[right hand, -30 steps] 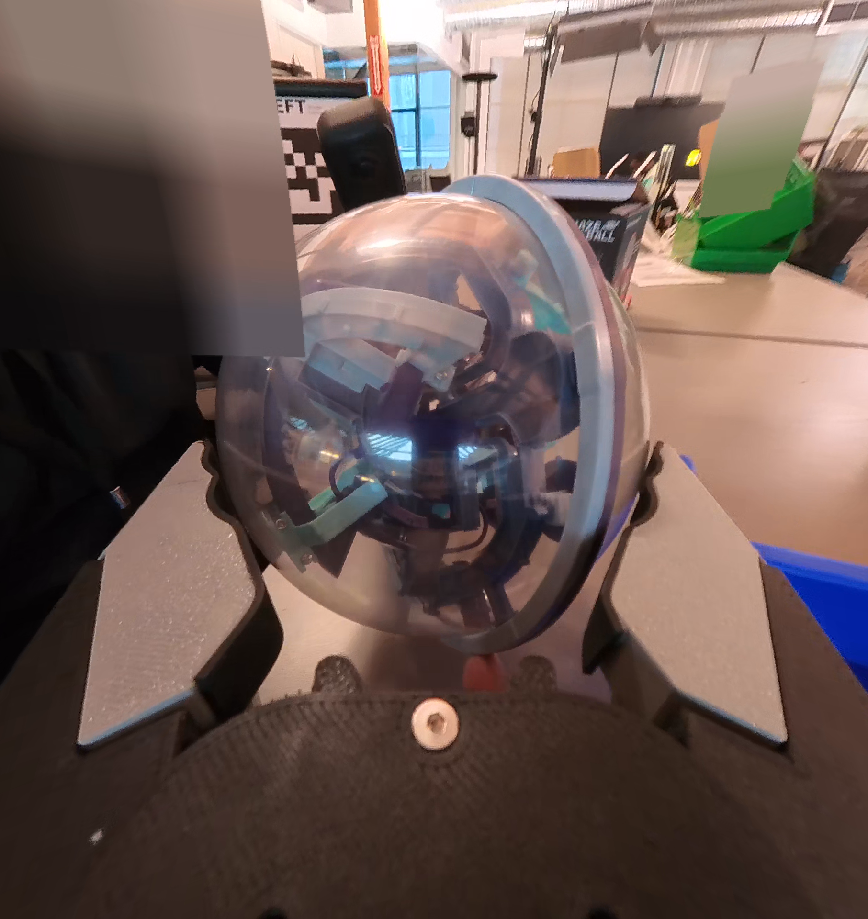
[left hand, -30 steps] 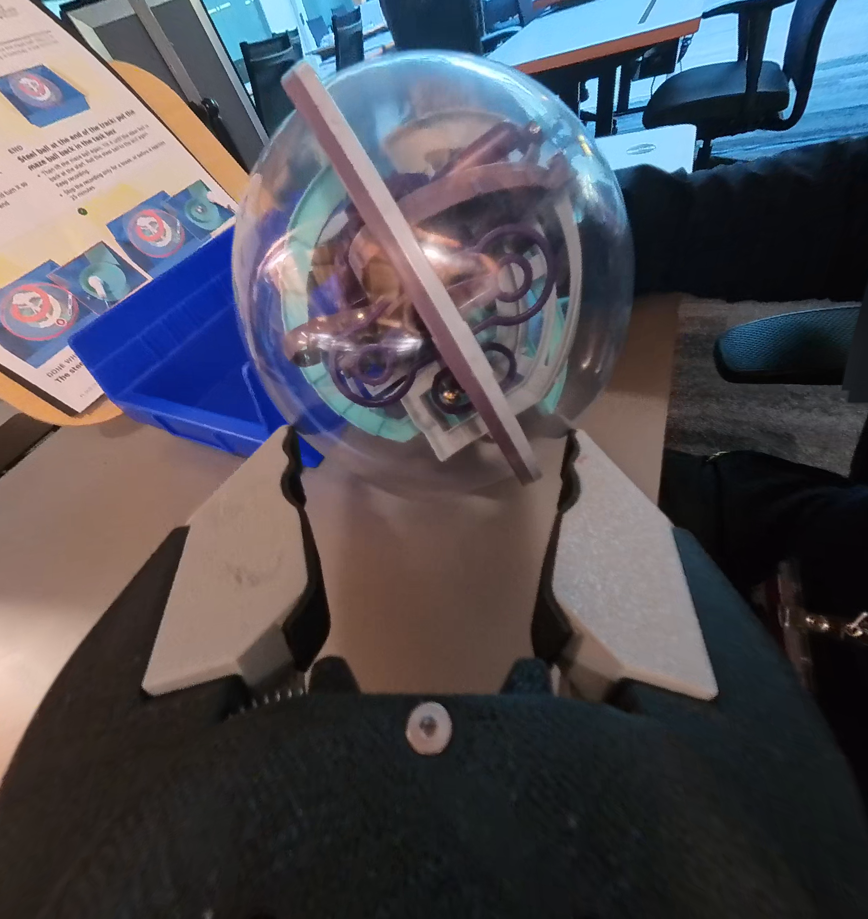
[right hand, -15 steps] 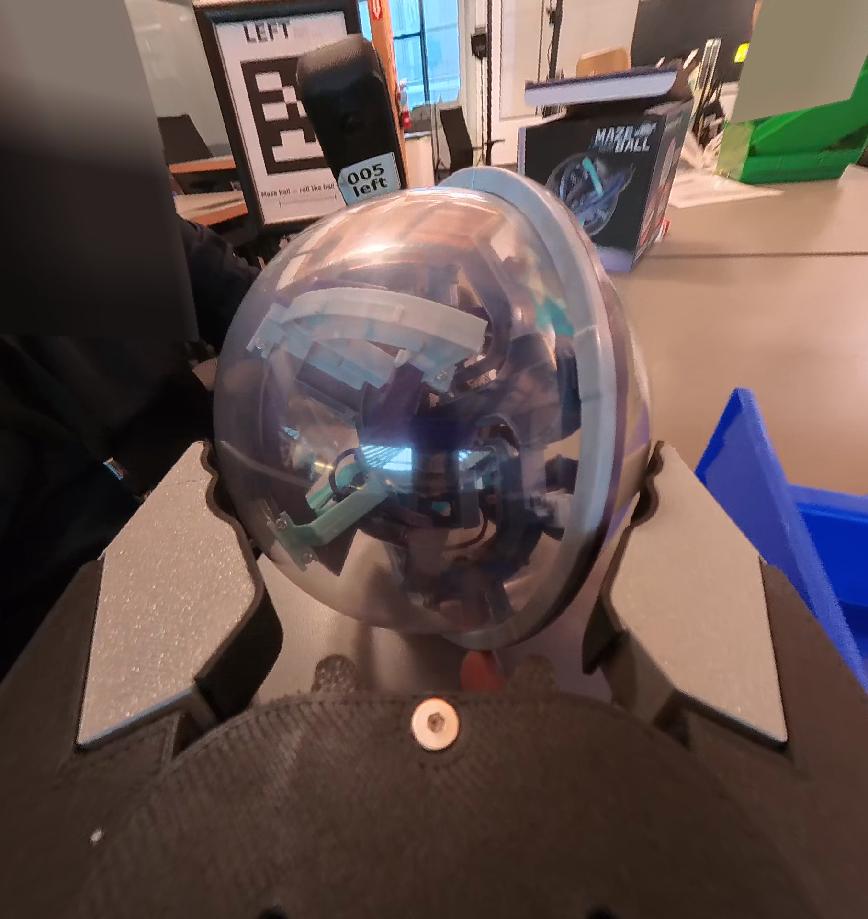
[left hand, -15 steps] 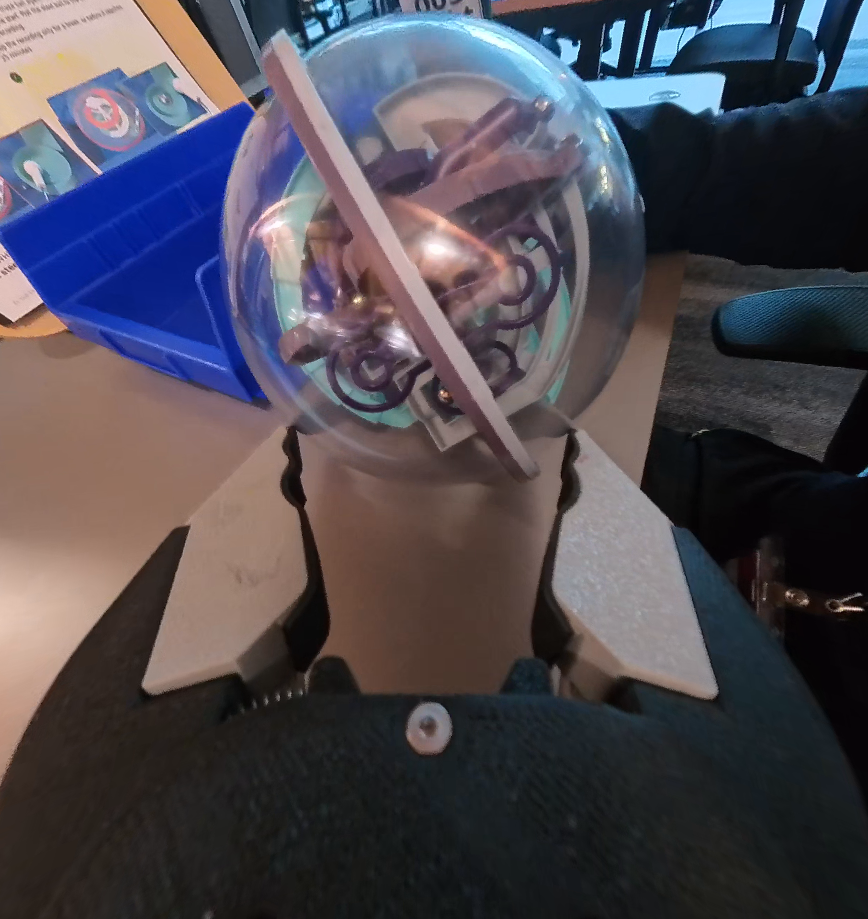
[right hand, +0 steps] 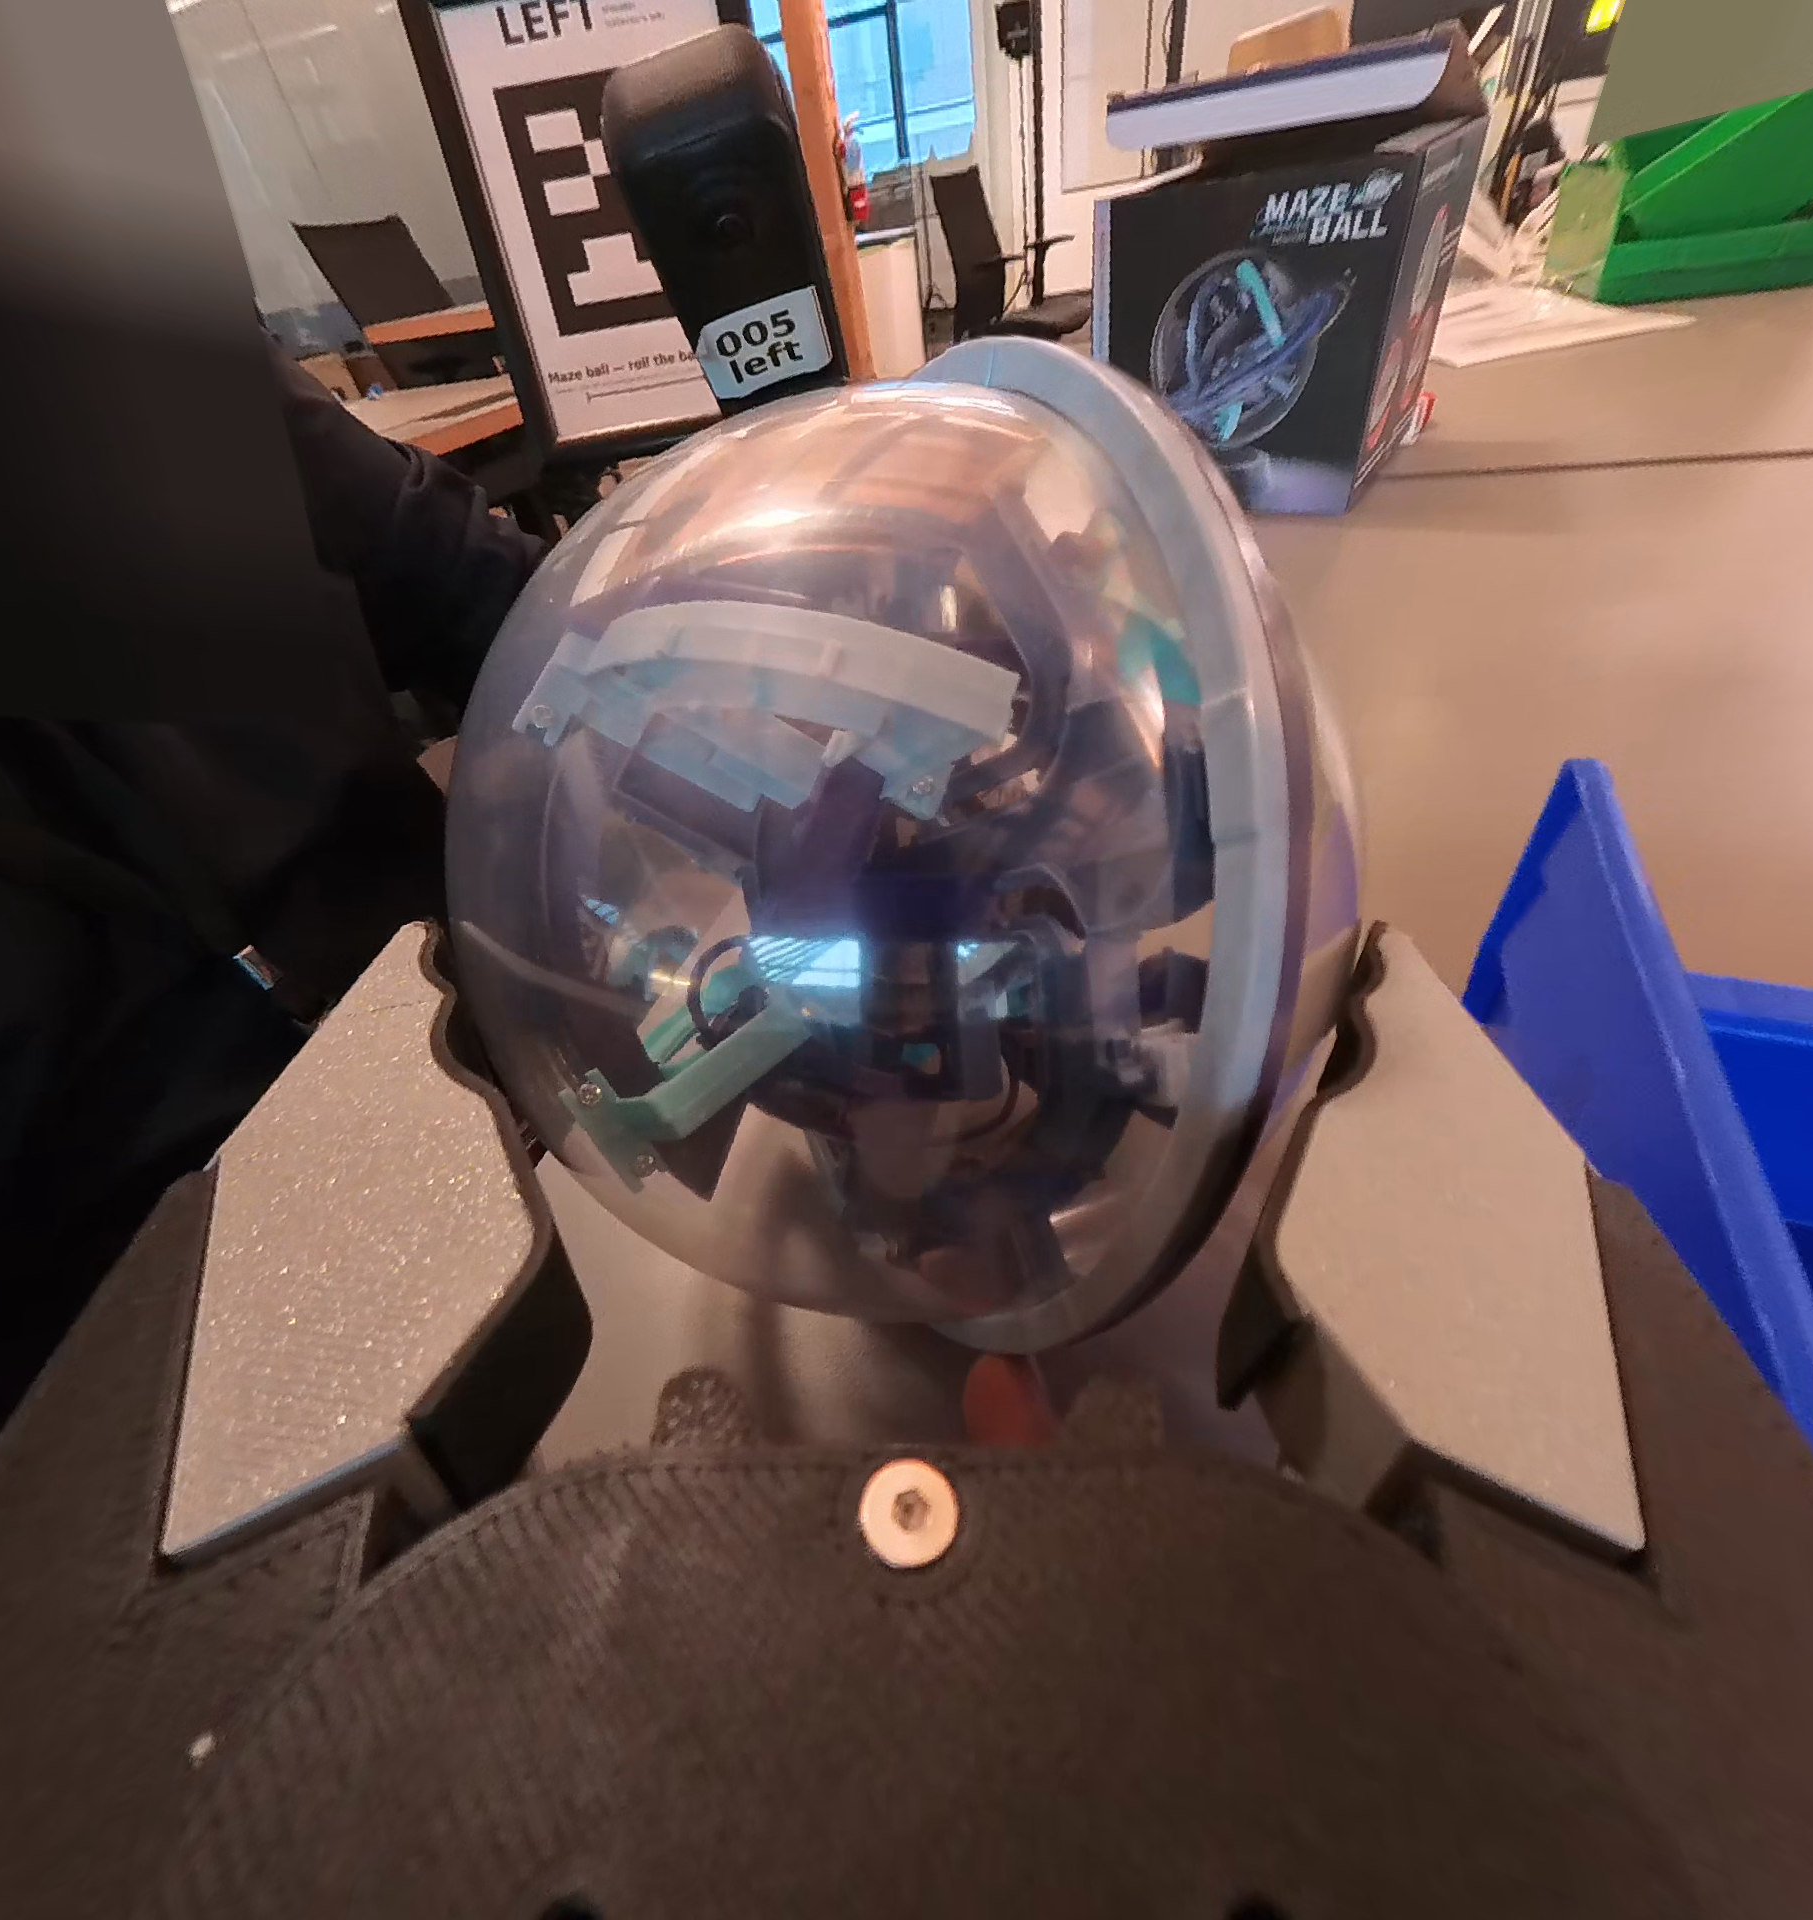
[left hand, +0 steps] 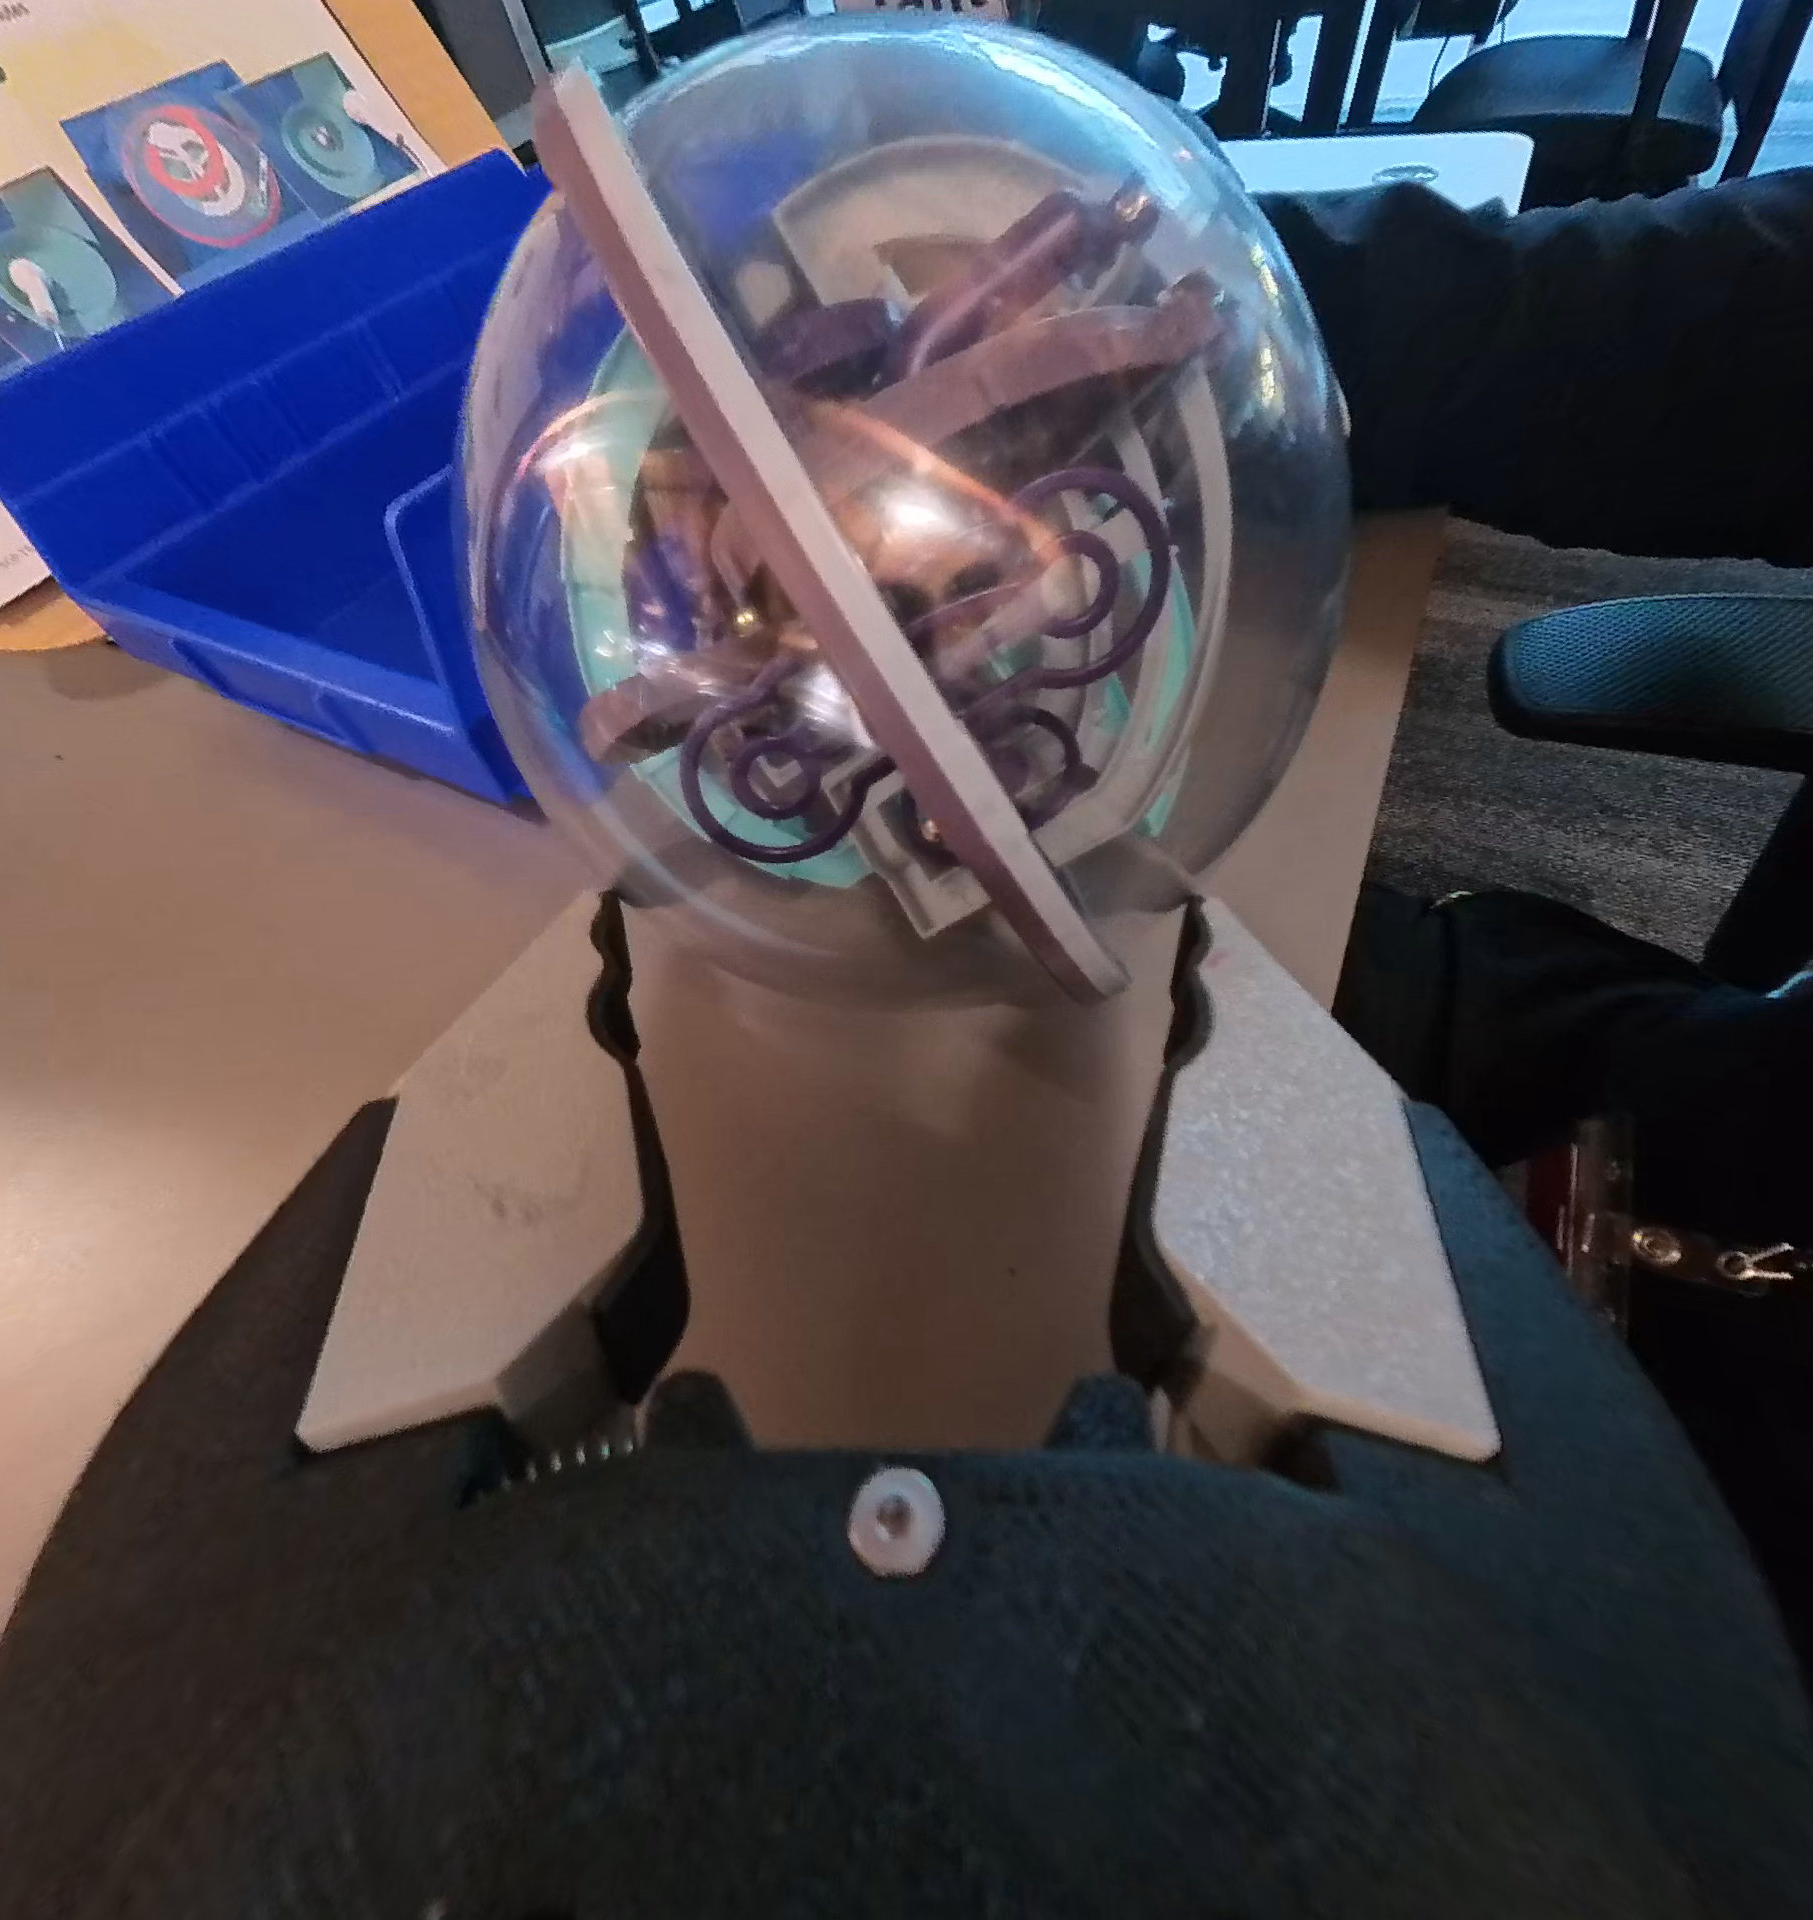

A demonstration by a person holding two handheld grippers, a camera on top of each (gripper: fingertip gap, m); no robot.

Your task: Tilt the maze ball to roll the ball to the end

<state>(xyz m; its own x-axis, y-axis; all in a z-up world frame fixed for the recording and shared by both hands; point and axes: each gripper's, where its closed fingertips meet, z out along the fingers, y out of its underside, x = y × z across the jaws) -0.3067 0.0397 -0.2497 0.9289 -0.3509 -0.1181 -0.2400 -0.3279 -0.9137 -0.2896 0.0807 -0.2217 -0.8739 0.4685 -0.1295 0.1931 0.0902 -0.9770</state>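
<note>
So they're mid-tilt right now. The maze ball [right hand: 881,831], a clear plastic sphere packed with purple, teal and grey tracks and a flat grey ring round its middle, is up off the beige table [left hand: 154,935], clamped from two sides at once.

The right gripper [right hand: 902,977] has its grey fingers [right hand: 403,1039] spread really wide, and both pads sit against the shell at its fattest part, so that one is doing most of the carrying. The left gripper [left hand: 897,925] comes in from the other side with a narrower spread, its fingertips [left hand: 611,935] just catching the lower curve of the sphere. Looks like contact on both tips to me, though only right at the ends.

The grey ring runs steeply on a diagonal in the left view, so the whole thing is rolled well over. I can spot a small brass-coloured ball [left hand: 744,619] near the middle of the tracks, close against the ring. There's another tiny glint lower down, so I honestly can't say which is the real one, or how far along the route it is.

My guess is the next bit needs a slow, small wrist roll with both hands turning together, no squeezing change, because the left hold is shallow. The blue plastic bin [left hand: 258,499] sits just behind, so watch that too.
</note>
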